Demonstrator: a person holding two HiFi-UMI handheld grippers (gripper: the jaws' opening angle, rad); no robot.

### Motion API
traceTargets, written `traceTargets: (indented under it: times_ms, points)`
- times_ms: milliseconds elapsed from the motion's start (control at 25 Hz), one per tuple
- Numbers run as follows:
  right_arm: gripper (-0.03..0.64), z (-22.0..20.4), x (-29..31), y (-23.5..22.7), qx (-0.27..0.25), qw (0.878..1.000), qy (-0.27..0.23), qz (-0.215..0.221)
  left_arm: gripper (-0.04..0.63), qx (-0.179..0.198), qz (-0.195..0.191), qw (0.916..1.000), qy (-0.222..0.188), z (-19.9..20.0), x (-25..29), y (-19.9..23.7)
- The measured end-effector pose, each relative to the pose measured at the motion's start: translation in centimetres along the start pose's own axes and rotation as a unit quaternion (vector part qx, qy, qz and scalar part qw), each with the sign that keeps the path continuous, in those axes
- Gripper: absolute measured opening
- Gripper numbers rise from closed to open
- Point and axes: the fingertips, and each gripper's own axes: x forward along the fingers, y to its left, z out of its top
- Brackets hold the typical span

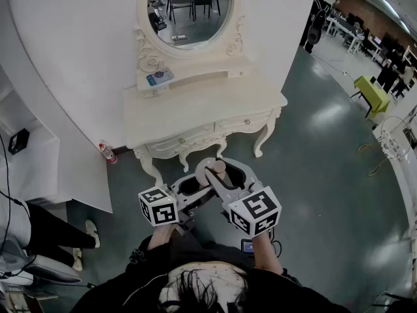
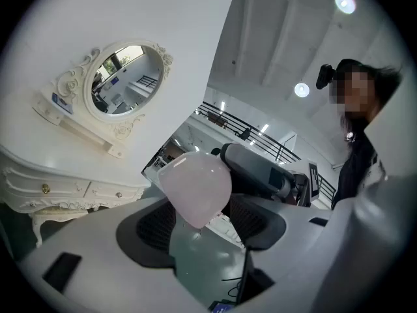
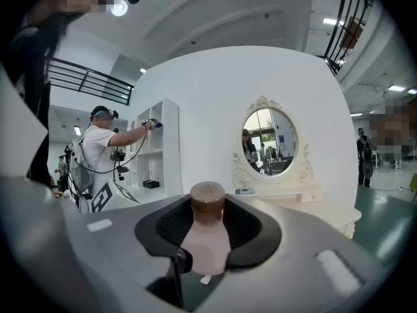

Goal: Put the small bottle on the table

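The small bottle (image 1: 219,168), pale pink with a brown cap (image 3: 207,197), hangs upright in the air in front of the white dressing table (image 1: 195,113). My right gripper (image 1: 223,176) is shut on its body, with both black pads against it (image 3: 207,243). My left gripper (image 1: 197,184) points level at the same bottle from the left. The pink body (image 2: 195,188) fills the space at its jaw tips (image 2: 205,225). Whether its pads press on the bottle cannot be made out. The right gripper's body (image 2: 260,168) shows just beyond the bottle.
The dressing table has an oval mirror (image 1: 189,8) and a small shelf with a blue box (image 1: 159,77). A red-capped bottle (image 1: 107,152) lies on the floor by the table's left leg. White shelves (image 1: 32,155) stand at the left, where another person (image 3: 98,155) works.
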Motion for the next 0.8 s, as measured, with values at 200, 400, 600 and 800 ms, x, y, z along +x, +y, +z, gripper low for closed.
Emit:
traceTargets:
  times_ms: [200,400,600,800]
  points:
    - [0.149,0.1,-0.5,-0.1,0.004,1.0,-0.004,-0.002,0.242,0.0,0.001,1.0,0.002,-0.2,0.2,-0.4]
    - [0.149,-0.4,-1.4,-0.4,0.008,1.0,-0.005,-0.003,0.242,-0.002,0.004,1.0,0.007,-1.0,0.7,-0.9]
    - [0.149,-0.9,-2.0,-0.9,0.018,1.0,-0.003,-0.008,0.242,-0.005,0.004,0.9998,0.017,-1.7,1.2,-0.9]
    - [0.148,-1.0,-1.9,-2.1,0.026,1.0,-0.005,-0.013,0.242,-0.007,0.002,0.9997,0.024,-1.6,2.1,-0.4]
